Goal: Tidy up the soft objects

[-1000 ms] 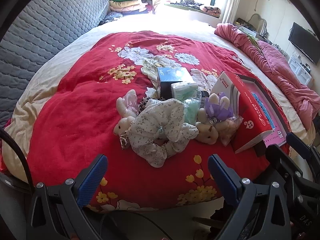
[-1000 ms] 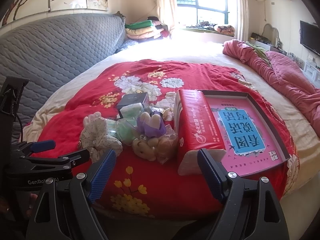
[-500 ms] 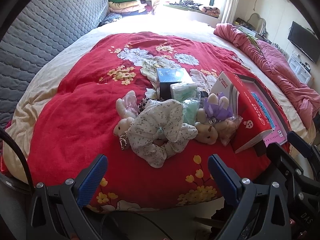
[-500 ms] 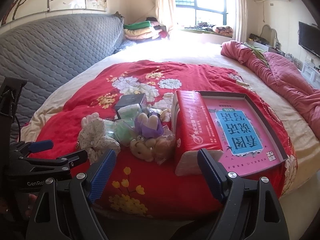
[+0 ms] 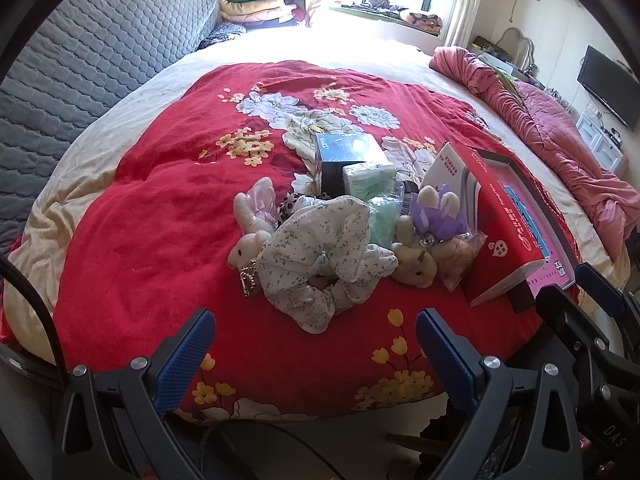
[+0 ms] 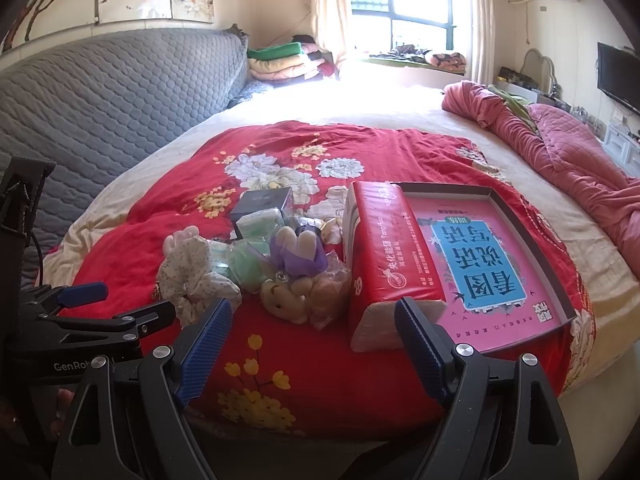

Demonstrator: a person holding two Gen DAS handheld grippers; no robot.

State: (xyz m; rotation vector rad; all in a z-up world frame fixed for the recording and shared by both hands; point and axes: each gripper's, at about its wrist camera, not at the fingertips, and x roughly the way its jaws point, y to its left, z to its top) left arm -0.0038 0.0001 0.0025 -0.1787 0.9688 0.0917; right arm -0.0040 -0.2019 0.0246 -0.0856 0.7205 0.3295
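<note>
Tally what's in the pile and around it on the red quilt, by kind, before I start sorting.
Plush toys: 3 (pink-eared bunny, purple-wrapped bunny, small bear)
Scrunchies: 1 (floral)
Green tissue packs: 2 (upper, lower)
Boxes: 2 (dark box, open pink-lined box)
Red tissue pack: 1
Total: 9. Smaller bits behind the pile are too hidden to count.

Bare red quilt (image 5: 132, 248) left of toy pile (image 5: 320, 248), red tissue pack (image 6: 384, 256) crowding its right
</note>
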